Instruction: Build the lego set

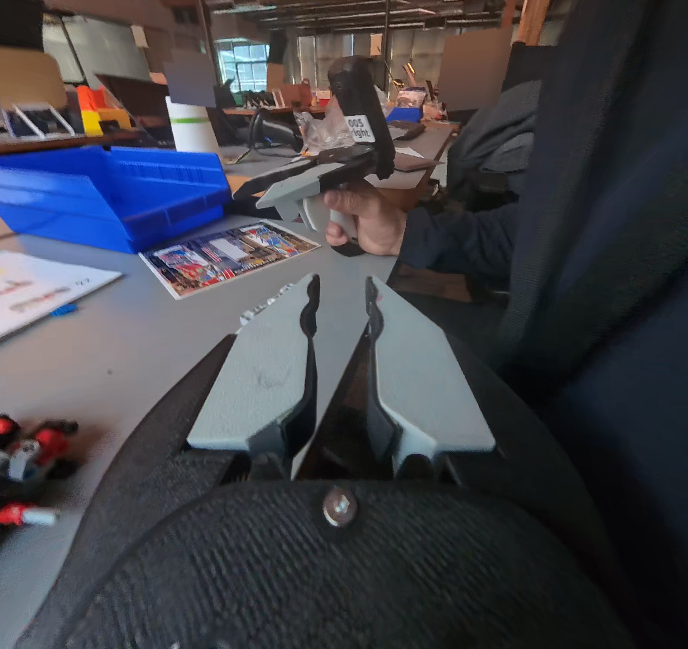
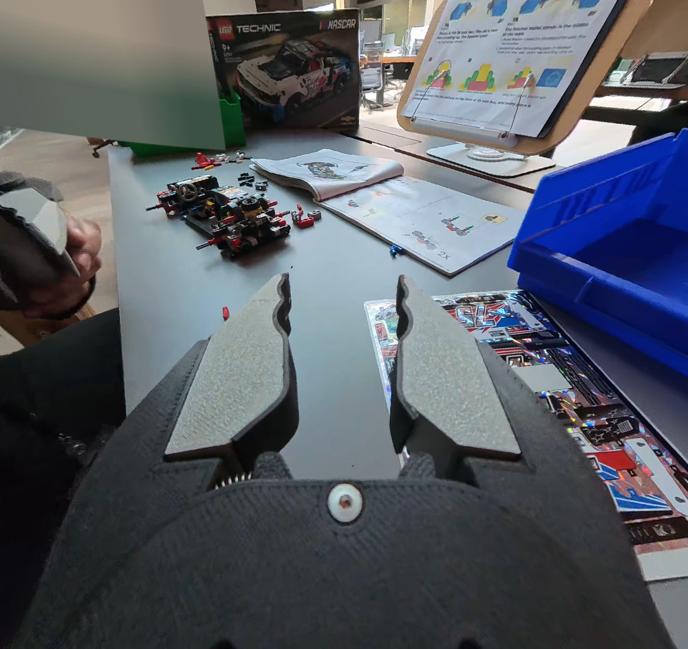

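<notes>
Both our tongs, left [image 1: 342, 288] and right [image 2: 344, 288], are spread and hold nothing above the counter [image 2: 335, 259]; the toy car chassis [image 2: 223, 218] lies half-built, loose pieces [image 2: 305, 218] beside it.

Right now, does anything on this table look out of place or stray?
A small red piece lies alone near the table's near-left edge, apart from the half-built model car. A blue pin sits against the open booklet.
</notes>
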